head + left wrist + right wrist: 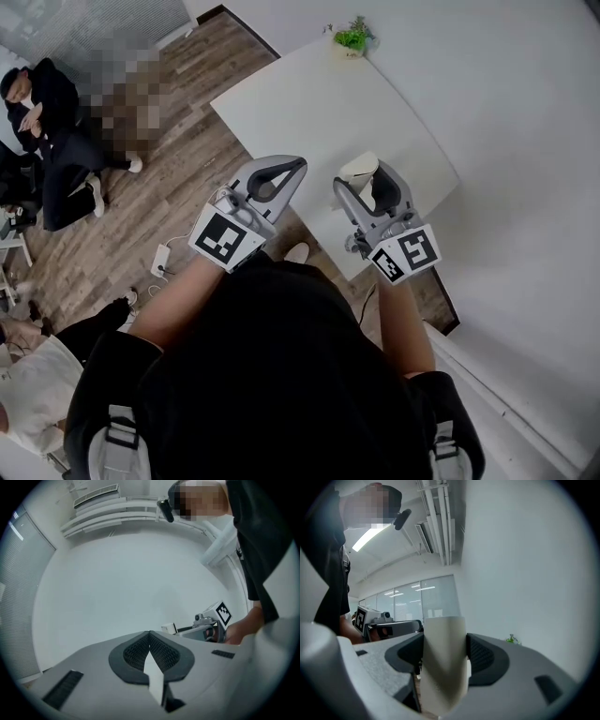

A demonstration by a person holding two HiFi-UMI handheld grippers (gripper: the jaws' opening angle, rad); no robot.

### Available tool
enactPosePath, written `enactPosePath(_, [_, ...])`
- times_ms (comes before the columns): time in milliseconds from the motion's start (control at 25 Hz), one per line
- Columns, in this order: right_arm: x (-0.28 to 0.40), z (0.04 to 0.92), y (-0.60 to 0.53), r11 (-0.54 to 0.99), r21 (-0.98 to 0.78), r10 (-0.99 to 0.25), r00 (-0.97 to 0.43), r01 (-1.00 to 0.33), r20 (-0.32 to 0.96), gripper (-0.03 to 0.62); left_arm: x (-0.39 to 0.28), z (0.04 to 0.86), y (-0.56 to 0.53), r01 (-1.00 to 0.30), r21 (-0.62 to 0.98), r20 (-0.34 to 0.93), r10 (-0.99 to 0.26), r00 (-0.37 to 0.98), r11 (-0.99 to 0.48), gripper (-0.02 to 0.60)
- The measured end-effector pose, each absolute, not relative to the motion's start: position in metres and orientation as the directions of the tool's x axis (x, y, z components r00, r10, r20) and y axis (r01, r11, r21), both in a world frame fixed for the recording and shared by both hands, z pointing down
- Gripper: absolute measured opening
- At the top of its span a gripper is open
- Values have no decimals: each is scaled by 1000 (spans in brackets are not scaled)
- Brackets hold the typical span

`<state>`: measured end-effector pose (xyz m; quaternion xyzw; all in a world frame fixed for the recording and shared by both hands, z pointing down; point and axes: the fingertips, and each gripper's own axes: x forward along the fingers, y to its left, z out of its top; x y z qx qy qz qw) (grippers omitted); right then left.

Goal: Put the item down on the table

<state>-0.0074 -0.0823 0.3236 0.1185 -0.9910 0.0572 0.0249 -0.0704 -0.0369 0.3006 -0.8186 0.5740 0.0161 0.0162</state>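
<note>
Right gripper (373,192) pinching cream item (443,656) between jaws, hanging over near edge of white table (309,103). Item looking thin-walled, light, easily crushed; possibly paper cup, view unclear. Gentle mid-wall pinch seeming safest. Left gripper (150,651) jaws pressing together, carrying nothing.

Head view: camera on person's head, looked steeply down on left gripper (292,171), right gripper (366,183) and table (309,103). Gripper views: sat close behind own jaws, tilted up toward wall, ceiling. Each caught other gripper at edge. Plant (353,37) shared by head view, right gripper view.
</note>
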Motion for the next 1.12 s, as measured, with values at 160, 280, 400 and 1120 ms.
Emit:
enactPosePath(160, [1, 345, -120, 958, -118, -248, -961, -262, 124, 284, -59, 312, -76, -926, -7, -35, -925, 378, -378, -6])
enactPosePath(280, [5, 360, -141, 951, -118, -266, -950, -287, 161, 284, -56, 321, -100, -913, 1, -26, -913, 407, -408, -6])
enactPosePath(400, [6, 370, -154, 941, -119, -291, -936, -318, 198, 284, -56, 328, -121, -896, 4, -11, -896, 445, -445, -6])
enactPosePath(1120, [-4, 452, -215, 827, -116, -449, -770, -550, 452, 284, -59, 374, -206, -674, 36, -25, -675, 737, -738, -6])
